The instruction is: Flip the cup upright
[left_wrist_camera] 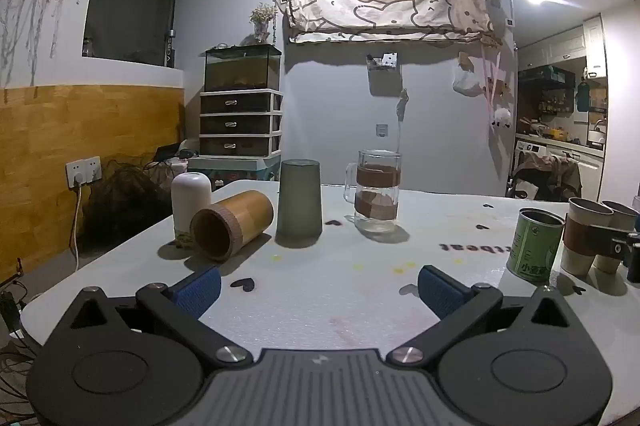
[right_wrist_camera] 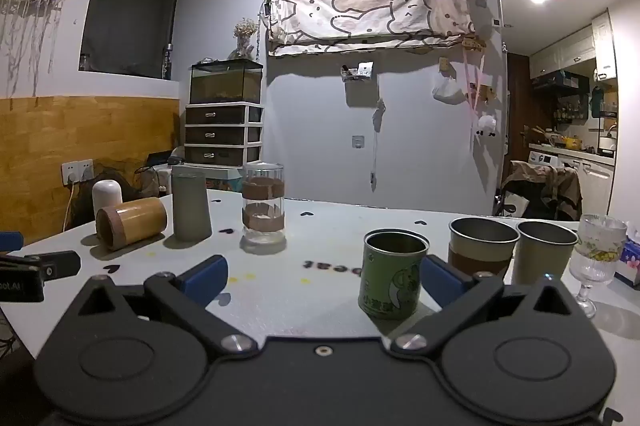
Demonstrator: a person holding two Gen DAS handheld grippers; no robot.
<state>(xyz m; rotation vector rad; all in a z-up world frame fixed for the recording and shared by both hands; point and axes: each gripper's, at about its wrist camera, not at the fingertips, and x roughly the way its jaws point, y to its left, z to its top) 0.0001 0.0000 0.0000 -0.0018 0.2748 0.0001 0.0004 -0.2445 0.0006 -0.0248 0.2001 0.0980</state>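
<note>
A bamboo cup (left_wrist_camera: pixel 232 228) lies on its side at the table's far left, mouth toward me; it also shows in the right wrist view (right_wrist_camera: pixel 130 222). A grey cup (left_wrist_camera: pixel 299 203) stands upside down beside it, also in the right wrist view (right_wrist_camera: pixel 191 205). A white cup (left_wrist_camera: pixel 190 203) stands upside down behind the bamboo cup. My left gripper (left_wrist_camera: pixel 318 290) is open and empty, low over the table in front of these cups. My right gripper (right_wrist_camera: pixel 324 276) is open; a green tin (right_wrist_camera: pixel 394 272) stands upright just ahead between its fingers, untouched.
A glass mug with brown sleeves (left_wrist_camera: pixel 376 195) stands upright mid-table. Two metal cups (right_wrist_camera: pixel 480 250) (right_wrist_camera: pixel 544 252) and a stemmed glass (right_wrist_camera: pixel 596 258) stand upright at the right. The white table (left_wrist_camera: pixel 320 306) ends at the left, with cables and a socket beyond.
</note>
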